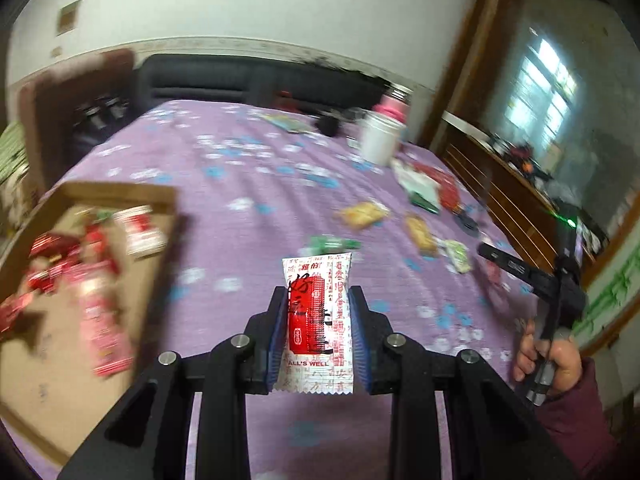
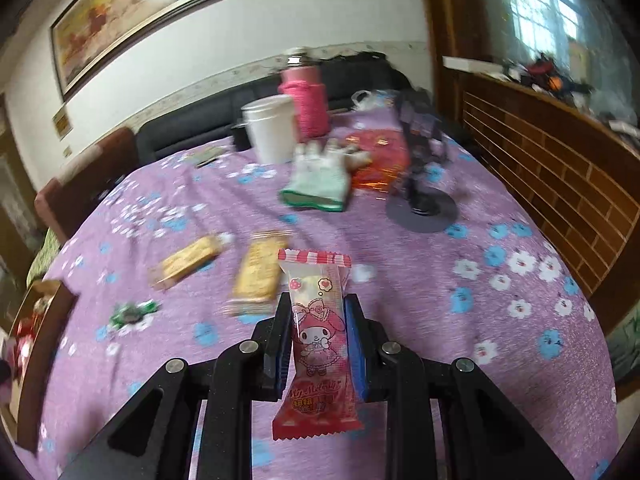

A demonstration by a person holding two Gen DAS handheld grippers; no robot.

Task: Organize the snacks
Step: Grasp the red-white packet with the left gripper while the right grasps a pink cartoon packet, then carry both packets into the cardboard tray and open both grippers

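My left gripper (image 1: pixel 319 294) is shut on a white and red snack packet (image 1: pixel 318 320), held upright above the purple cloth. To its left lies a cardboard box (image 1: pixel 120 192) with several red wrapped snacks (image 1: pixel 100 300) inside. My right gripper (image 2: pixel 318 304) is shut on a pink packet with a cartoon figure (image 2: pixel 318 340). In the left wrist view the right gripper (image 1: pixel 532 276) shows at the right edge, held by a hand (image 1: pixel 560 364). Loose on the cloth lie yellow biscuit packs (image 2: pixel 256 276) (image 2: pixel 188 262) and a green candy (image 2: pixel 130 312).
A purple flowered cloth (image 2: pixel 440 300) covers the table. At the back stand a white cup (image 2: pixel 270 128), a pink bottle (image 2: pixel 306 100), a white and green glove (image 2: pixel 320 178) and a black stand with a round base (image 2: pixel 422 208). A wooden cabinet (image 2: pixel 540 168) borders the right side.
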